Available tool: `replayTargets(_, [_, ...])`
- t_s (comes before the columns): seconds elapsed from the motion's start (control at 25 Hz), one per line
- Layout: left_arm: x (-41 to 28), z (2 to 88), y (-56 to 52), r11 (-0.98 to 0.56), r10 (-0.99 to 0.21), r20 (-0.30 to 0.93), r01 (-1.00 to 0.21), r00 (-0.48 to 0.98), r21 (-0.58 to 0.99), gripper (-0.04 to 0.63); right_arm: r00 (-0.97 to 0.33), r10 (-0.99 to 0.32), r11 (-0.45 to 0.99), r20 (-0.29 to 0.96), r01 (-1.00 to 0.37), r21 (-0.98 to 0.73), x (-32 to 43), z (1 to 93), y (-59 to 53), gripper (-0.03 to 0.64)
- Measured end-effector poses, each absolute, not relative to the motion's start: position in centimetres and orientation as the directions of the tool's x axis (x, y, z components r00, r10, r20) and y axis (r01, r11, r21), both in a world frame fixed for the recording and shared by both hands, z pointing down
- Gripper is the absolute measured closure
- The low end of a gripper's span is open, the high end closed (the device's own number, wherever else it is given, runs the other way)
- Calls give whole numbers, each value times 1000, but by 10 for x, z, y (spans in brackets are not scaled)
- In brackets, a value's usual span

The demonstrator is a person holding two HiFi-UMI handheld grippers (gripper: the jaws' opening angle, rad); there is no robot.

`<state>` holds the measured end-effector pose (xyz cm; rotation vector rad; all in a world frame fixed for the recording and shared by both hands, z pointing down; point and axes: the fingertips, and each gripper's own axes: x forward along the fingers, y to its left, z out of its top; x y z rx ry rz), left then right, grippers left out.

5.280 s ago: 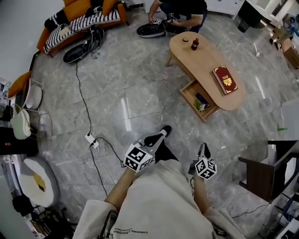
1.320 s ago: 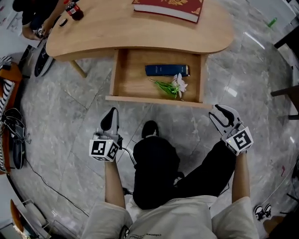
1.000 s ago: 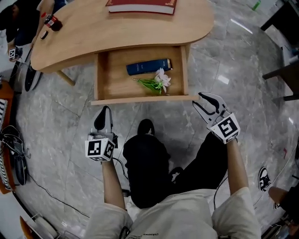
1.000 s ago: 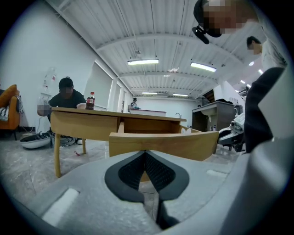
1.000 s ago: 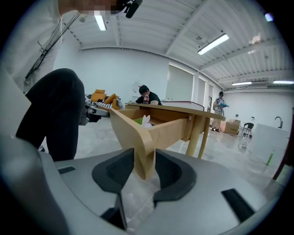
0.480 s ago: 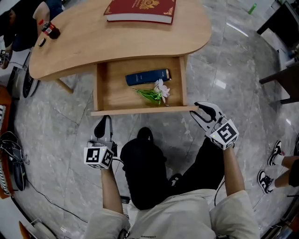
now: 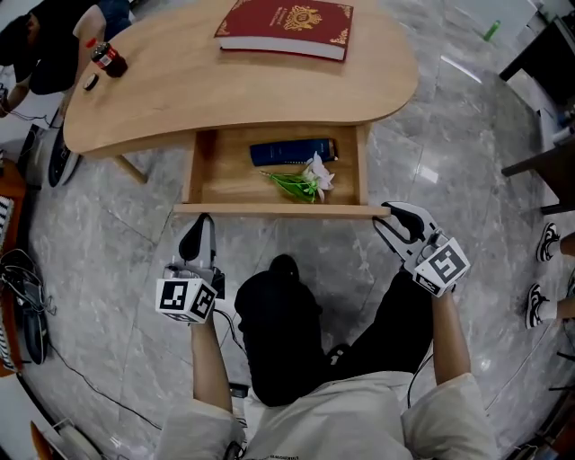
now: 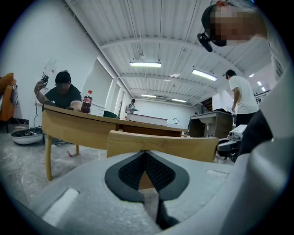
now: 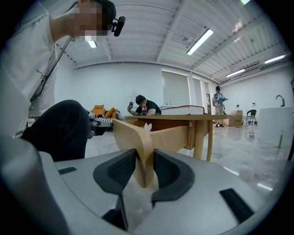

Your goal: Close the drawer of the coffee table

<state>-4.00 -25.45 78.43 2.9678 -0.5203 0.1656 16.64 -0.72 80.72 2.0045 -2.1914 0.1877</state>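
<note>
Presently, drawer [image 7: 269, 210] is found half open under the surface [image 7: 225, 90]. Its front corner is clamped by the right hand-held gripper [image 7: 383, 216], jaws just closing; left hand-held gripper [image 7: 199, 221] is seen shut near the front.

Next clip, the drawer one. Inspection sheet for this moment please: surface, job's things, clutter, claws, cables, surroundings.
Surface: wooden coffee table on a grey tiled floor.
Job's things: drawer part open, holding a blue book and a flower.
Clutter: red book and bottle on the tabletop.
Claws: left claw shut, tips near the drawer front, contact unclear; right claw has just been closing, pads on the drawer's front right corner.
Cables: cable trails from the left claw.
Surroundings: seated person at the table's far end; a bystander's shoes at right.
</note>
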Motion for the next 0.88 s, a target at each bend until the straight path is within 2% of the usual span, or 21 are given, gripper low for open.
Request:
replayTargets(0.32, [-17,784,-279,-931,-320,173,-343,932,124,586,-46,-974,47,222,-999,1,189,803,-31,480])
replayTargets(0.88, [9,783,-294,-963,-226,196,-249,954,100,586,9,-969,-11,248,-1000,-8,222,803,-51,477])
